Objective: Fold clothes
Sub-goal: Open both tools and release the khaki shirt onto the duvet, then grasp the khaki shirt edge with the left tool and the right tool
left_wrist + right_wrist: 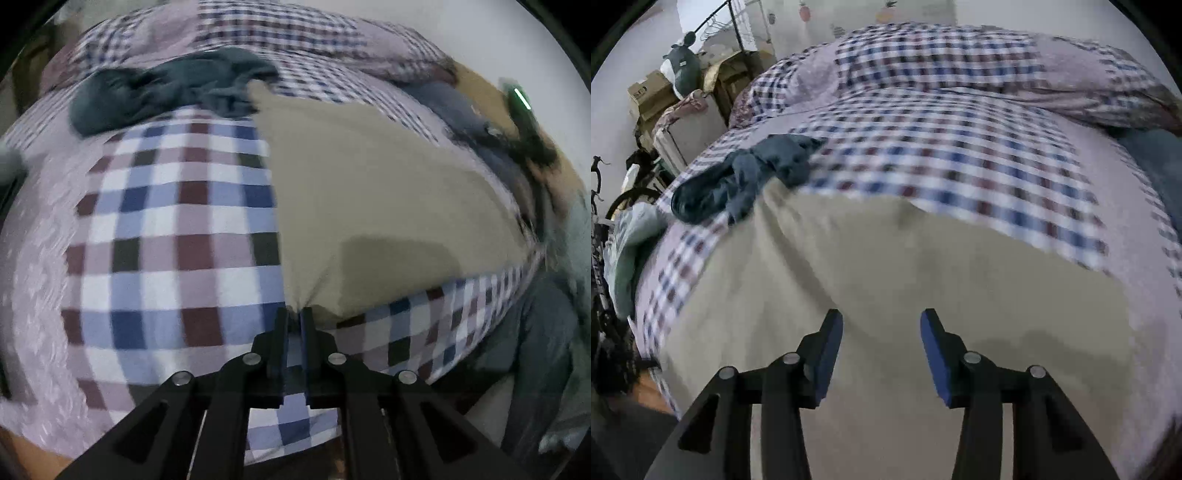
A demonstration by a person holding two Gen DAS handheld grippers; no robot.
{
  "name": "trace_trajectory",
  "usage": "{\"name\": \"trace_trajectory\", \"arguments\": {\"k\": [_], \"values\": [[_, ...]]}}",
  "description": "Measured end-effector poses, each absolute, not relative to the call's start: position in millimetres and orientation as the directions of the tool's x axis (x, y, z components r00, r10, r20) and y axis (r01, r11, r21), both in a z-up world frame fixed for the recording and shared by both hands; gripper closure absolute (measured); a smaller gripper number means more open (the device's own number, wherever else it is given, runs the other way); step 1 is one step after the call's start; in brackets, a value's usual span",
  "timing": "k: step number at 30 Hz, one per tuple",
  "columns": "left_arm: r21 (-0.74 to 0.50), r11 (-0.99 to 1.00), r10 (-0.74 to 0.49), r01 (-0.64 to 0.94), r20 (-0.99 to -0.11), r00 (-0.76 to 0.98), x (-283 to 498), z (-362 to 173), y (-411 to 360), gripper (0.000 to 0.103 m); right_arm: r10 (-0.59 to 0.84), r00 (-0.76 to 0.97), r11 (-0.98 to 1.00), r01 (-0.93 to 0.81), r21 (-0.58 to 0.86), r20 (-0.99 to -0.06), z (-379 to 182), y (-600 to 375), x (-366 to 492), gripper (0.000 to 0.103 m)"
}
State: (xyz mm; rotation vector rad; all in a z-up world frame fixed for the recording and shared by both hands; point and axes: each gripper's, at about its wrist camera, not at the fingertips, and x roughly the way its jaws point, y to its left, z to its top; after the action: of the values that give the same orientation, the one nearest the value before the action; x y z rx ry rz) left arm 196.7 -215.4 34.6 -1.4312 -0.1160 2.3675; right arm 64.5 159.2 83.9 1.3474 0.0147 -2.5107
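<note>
Pinching beige cloth (369, 192) corner: left tongs (294, 314).

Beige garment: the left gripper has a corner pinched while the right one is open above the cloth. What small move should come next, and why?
Probably lower the right gripper onto the beige garment and close on an edge. Its jaws stand open with nothing between them, while the left gripper is already shut on a corner of the cloth. A second grip would let both hands lift and fold it on the checked bedspread.

Showing at ten o'clock in right wrist view: cardboard boxes (650, 90), plush toy (681, 61), bicycle (605, 199); checked bedcover (960, 155) spreading centrally.
</note>
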Motion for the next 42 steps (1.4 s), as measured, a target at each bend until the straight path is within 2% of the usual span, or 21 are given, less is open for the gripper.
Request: {"name": "trace_trajectory", "arguments": {"k": [2,5,7,10,12,15,19,26,27,30,32,34,42], "values": [[-0.268,-0.943,0.329,-0.197,-0.838,-0.435,195,34,-231,0.098,-0.223,-0.541,-0.97,0.205,0.13,-0.811,90,188,91,0.054],[-0.362,-0.923,0.382,-0.132,-0.817,-0.432,195,34,-248,0.097,-0.182,-0.57,-0.983,0.121,0.137,-0.801,100,232,131,0.054],[-0.411,-0.904,0.418,-0.115,-0.801,-0.428,196,33,-252,0.09,-0.178,-0.594,-0.983,0.066,0.173,-0.784,102,256,151,0.054],[-0.496,-0.863,0.488,-0.095,-0.77,-0.411,197,36,-245,0.056,-0.158,-0.626,-0.97,-0.045,0.238,-0.764,101,298,178,0.053],[-0.56,-0.827,0.527,-0.05,-0.741,-0.416,200,32,-241,0.048,-0.146,-0.626,-0.96,-0.097,0.262,-0.766,94,313,193,0.053],[-0.634,-0.77,0.555,0.071,-0.721,-0.414,205,20,-238,0.048,-0.125,-0.627,-0.961,-0.115,0.251,-0.769,89,317,211,0.053],[-0.705,-0.686,0.584,0.181,-0.681,-0.441,211,5,-229,0.048,-0.141,-0.655,-0.971,-0.053,0.231,-0.742,93,301,229,0.053],[-0.807,-0.528,0.608,0.265,-0.577,-0.545,218,-11,-222,0.048,-0.219,-0.633,-0.967,0.244,0.077,-0.742,82,197,249,0.053],[-0.816,-0.507,0.605,0.277,-0.566,-0.56,219,-13,-223,0.05,-0.23,-0.633,-0.956,0.288,0.051,-0.739,81,180,253,0.053],[-0.83,-0.467,0.587,0.306,-0.55,-0.594,222,-16,-225,0.073,-0.26,-0.642,-0.903,0.426,-0.054,-0.721,77,125,267,0.053],[-0.842,-0.444,0.577,0.305,-0.529,-0.622,223,-15,-227,0.076,-0.274,-0.661,-0.86,0.494,-0.13,-0.699,76,93,276,0.052],[-0.845,-0.447,0.558,0.293,-0.519,-0.648,226,-12,-230,0.093,-0.28,-0.674,-0.818,0.54,-0.199,-0.683,72,66,280,0.049],[-0.861,-0.433,0.542,0.267,-0.486,-0.686,231,-7,-246,0.1,-0.306,-0.706,-0.643,0.648,-0.408,-0.639,41,-25,280,0.044]]}}
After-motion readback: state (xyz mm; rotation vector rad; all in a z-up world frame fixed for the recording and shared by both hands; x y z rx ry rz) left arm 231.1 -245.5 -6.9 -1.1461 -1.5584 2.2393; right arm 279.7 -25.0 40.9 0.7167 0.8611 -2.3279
